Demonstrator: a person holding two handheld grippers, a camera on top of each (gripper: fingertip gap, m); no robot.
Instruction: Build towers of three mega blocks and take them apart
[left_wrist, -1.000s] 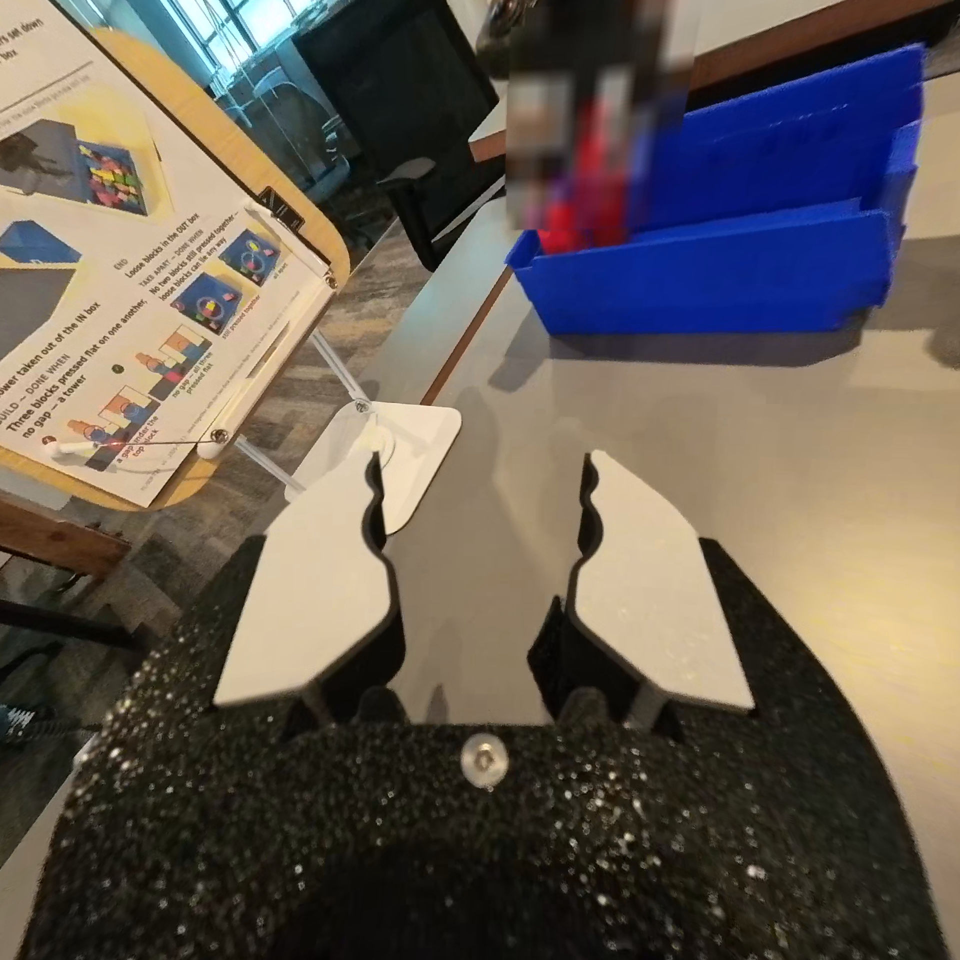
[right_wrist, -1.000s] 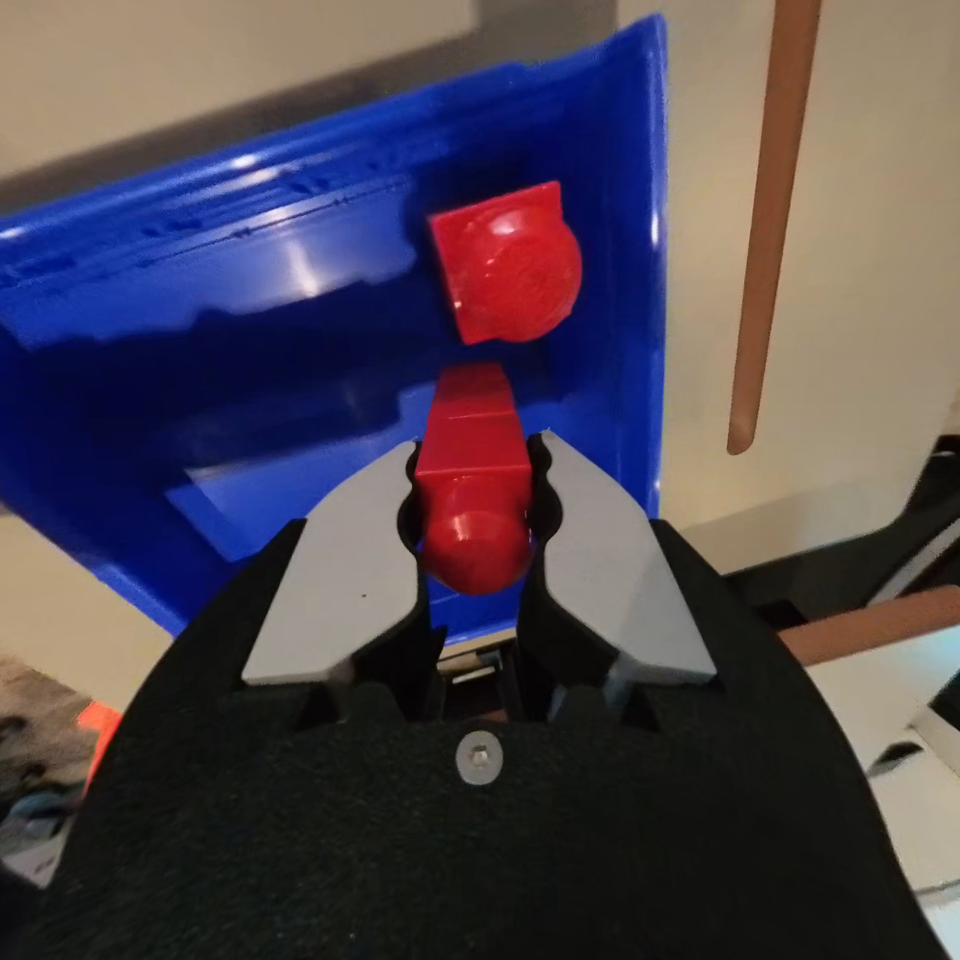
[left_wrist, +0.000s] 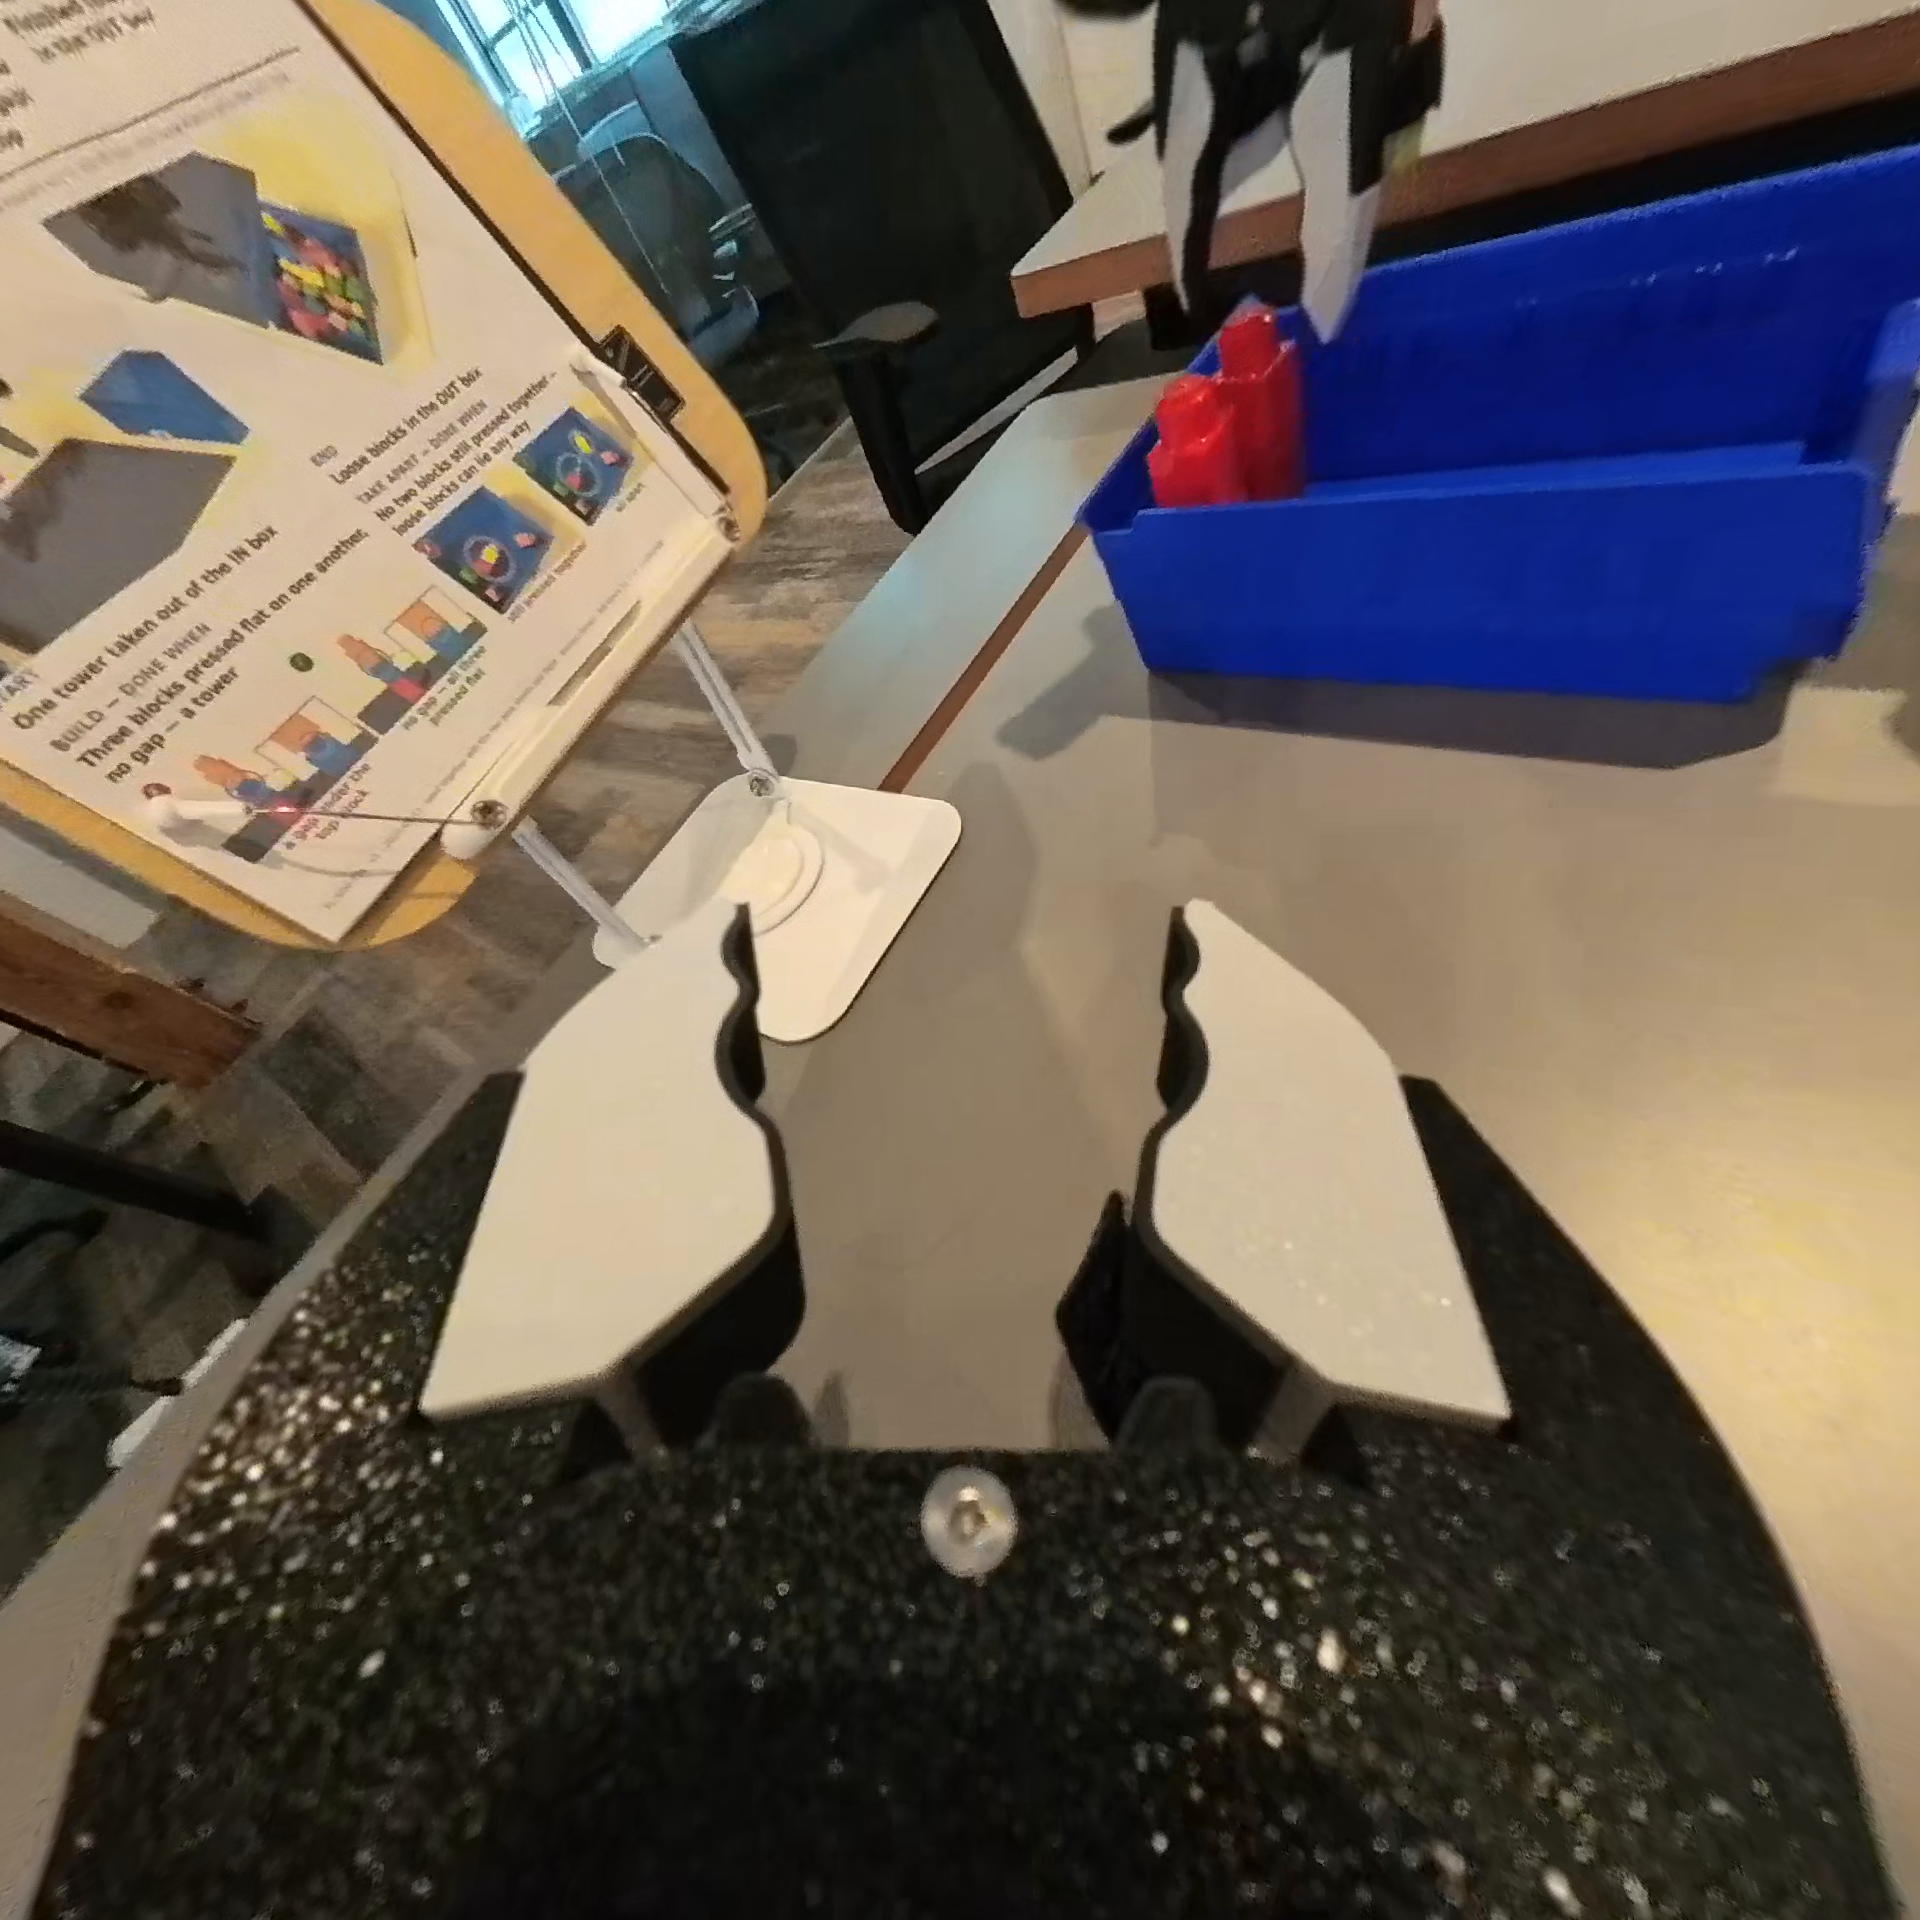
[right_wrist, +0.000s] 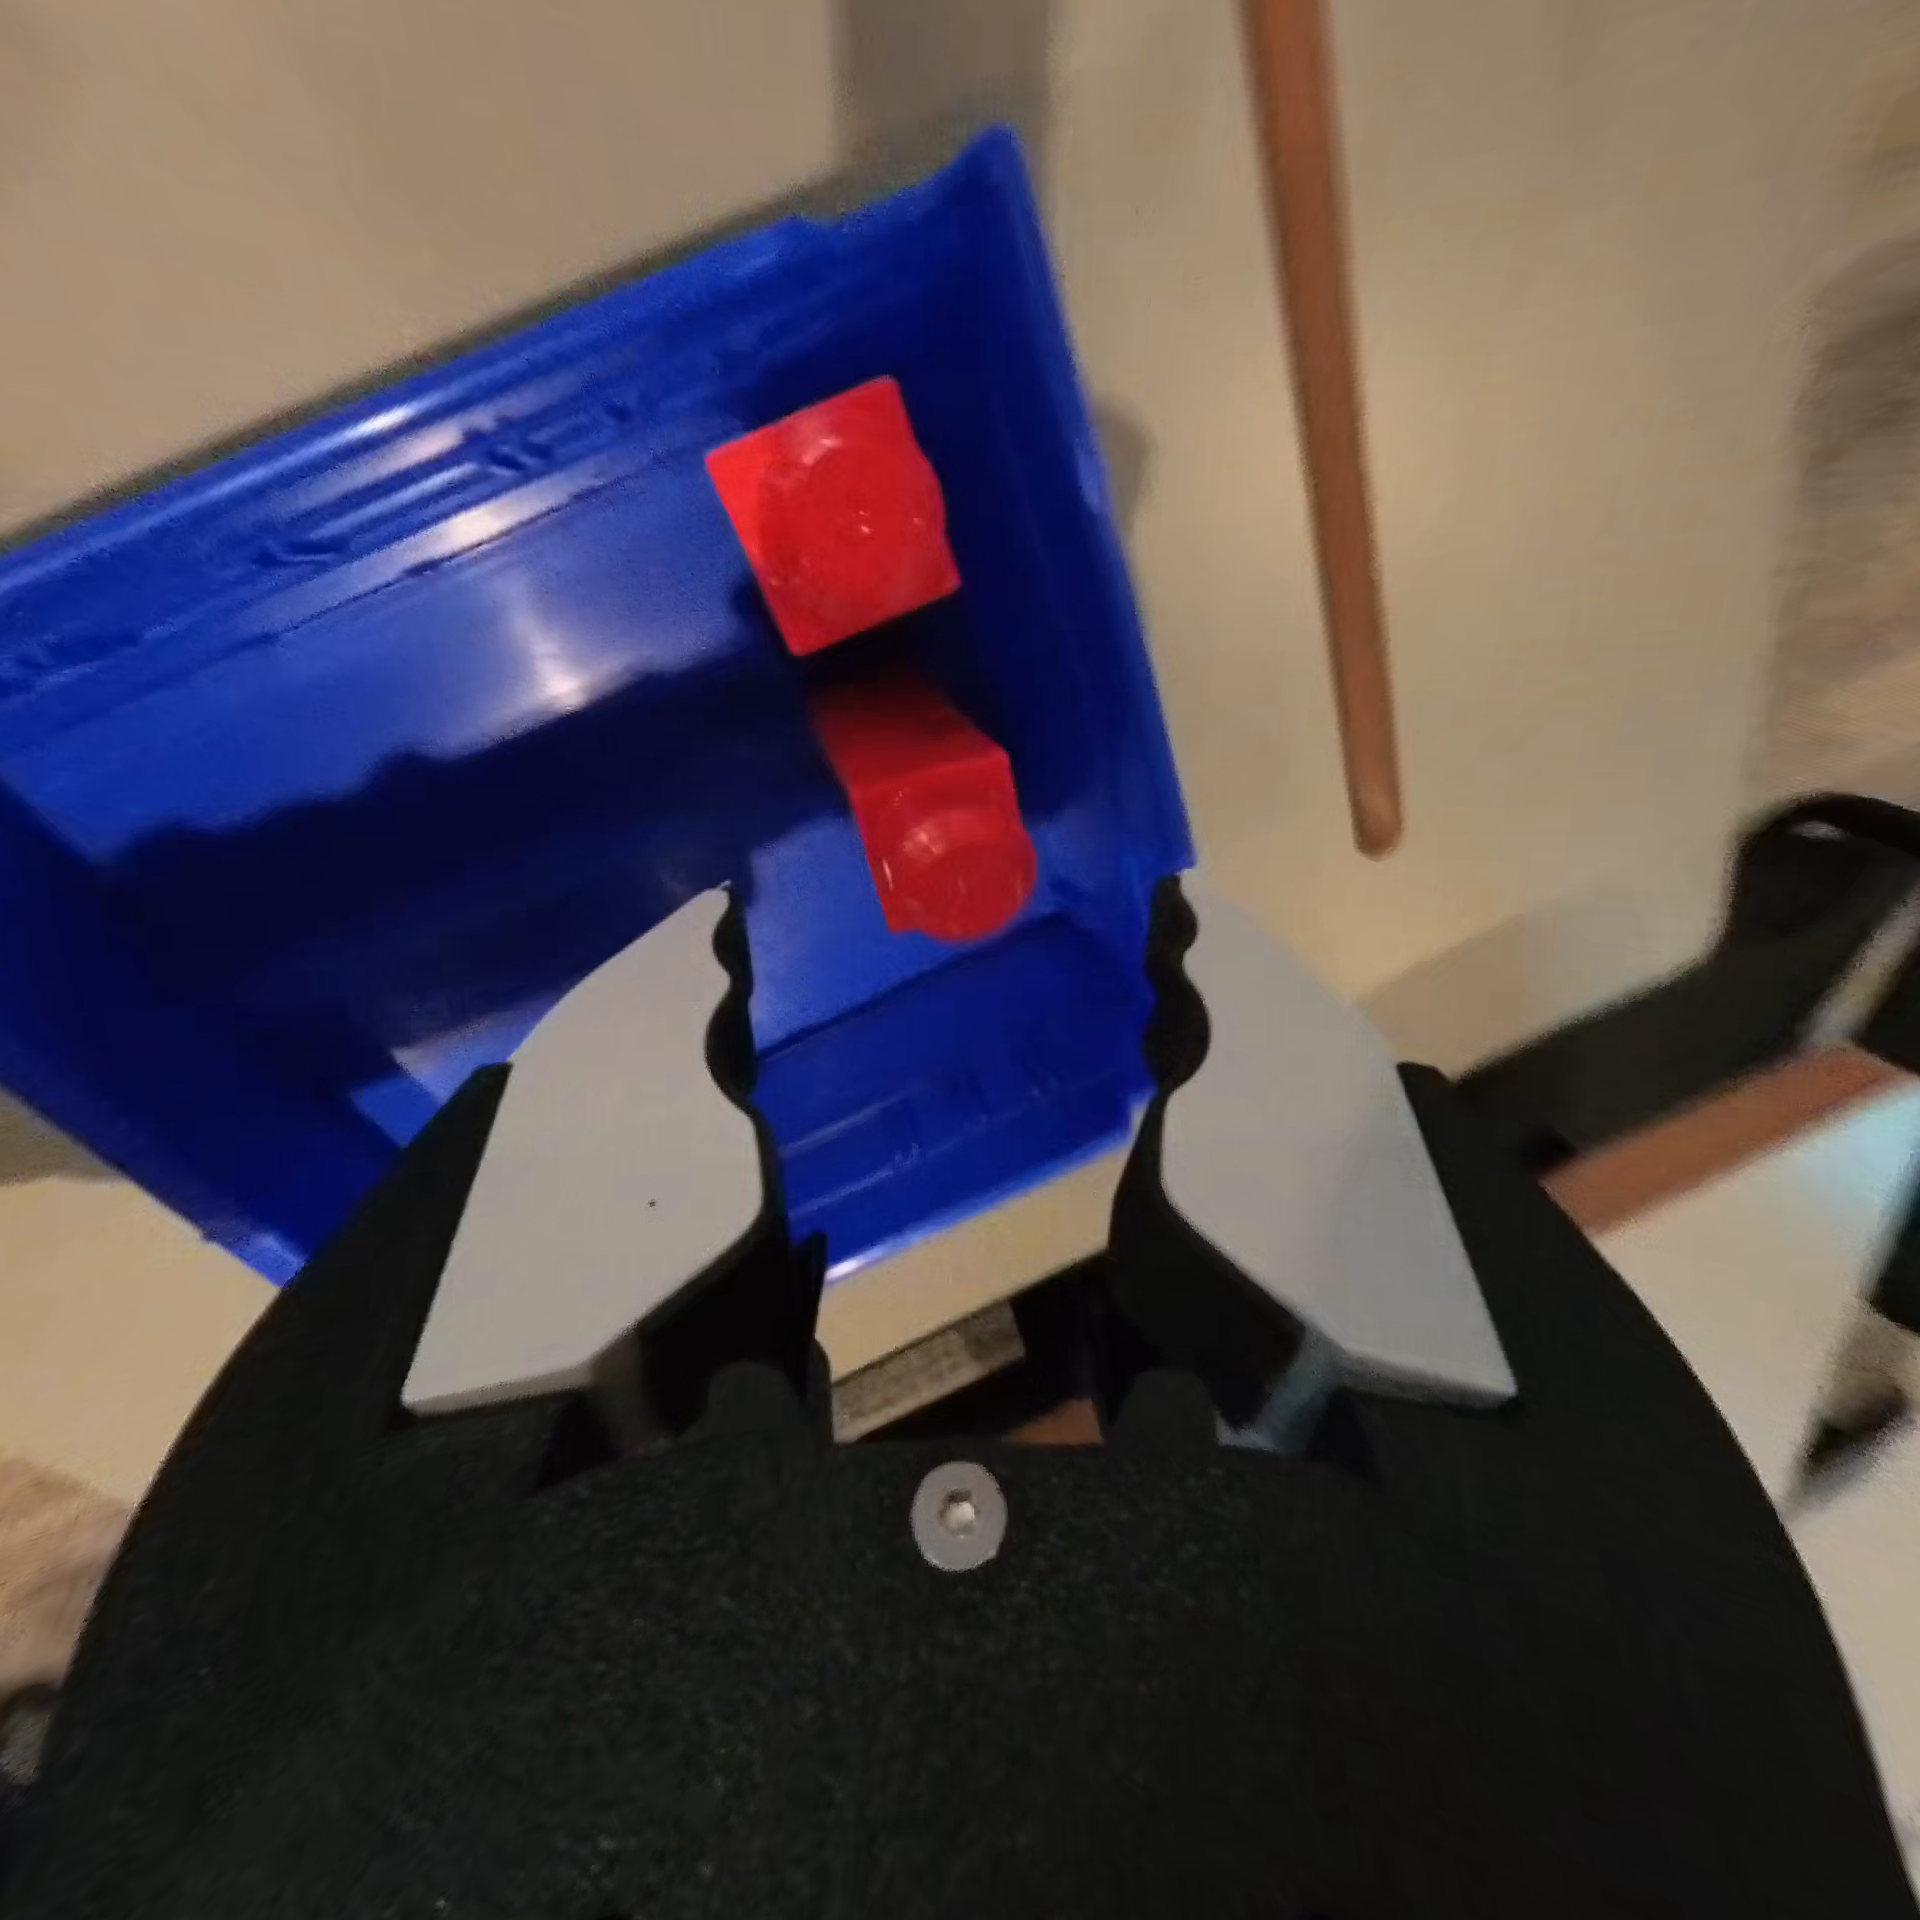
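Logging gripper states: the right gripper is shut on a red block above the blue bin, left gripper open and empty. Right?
Not quite. The right gripper is open and holds nothing, per the right wrist view; both red blocks sit in the blue bin. The left gripper is open and empty.

Left wrist: I look low across the table (left_wrist: 1351, 935), bin (left_wrist: 1455, 592) far, upper right
Right wrist: I look steeply down, close over bin (right_wrist: 416, 675)
Shared: bin, red blocks (right_wrist: 842, 520)
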